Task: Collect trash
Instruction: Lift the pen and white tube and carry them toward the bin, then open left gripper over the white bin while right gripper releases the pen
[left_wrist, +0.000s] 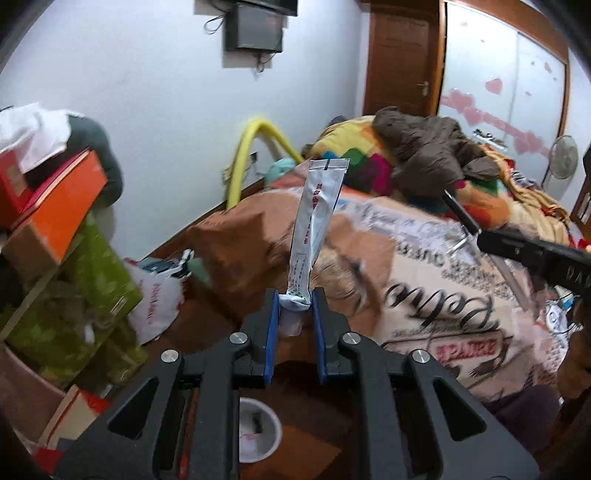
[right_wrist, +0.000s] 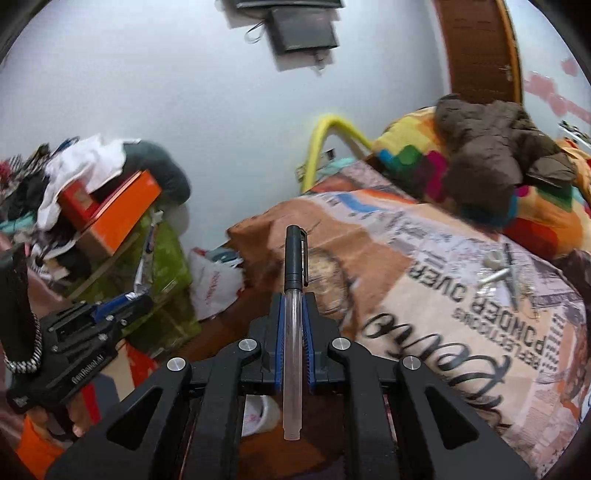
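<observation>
Left gripper (left_wrist: 295, 299) pinches the crumpled lower end of a white sachet (left_wrist: 314, 229); blue pads press on it from both sides. Sachet stands up from the jaws toward 12 o'clock, leaning slightly to 1 o'clock, red print down its face, sealed end uppermost

Right gripper (right_wrist: 293, 299) has its fingers pressed together on a pen (right_wrist: 293, 332). Pen lies along the line of the fingers: clear barrel between the blue pads, black cap with clip sticking out past the tips at 12 o'clock, open end of the barrel toward 6 o'clock, over the gripper body

Left wrist view: right gripper enters at 3 o'clock, pen cap pointing to about 10 o'clock. Right wrist view: left gripper sits at 8 o'clock, sachet rising from it toward 1 o'clock

Bed (right_wrist: 424, 288) with a printed newspaper-pattern cover fills 1 to 4 o'clock in both views. Brown garment (right_wrist: 491, 147) lies on a multicoloured blanket (right_wrist: 413, 147) at the far end. Small metal items (right_wrist: 498, 273) rest on the cover at 3 o'clock in the right wrist view; what they are, cannot tell

White cup (left_wrist: 258, 432) on the floor at 6 o'clock, partly hidden by the gripper body. White plastic bag (left_wrist: 155, 299) on the floor at 9 o'clock, beside green boxes (left_wrist: 99, 273). Orange box (left_wrist: 62, 218) stacked above them. Background blurred
</observation>
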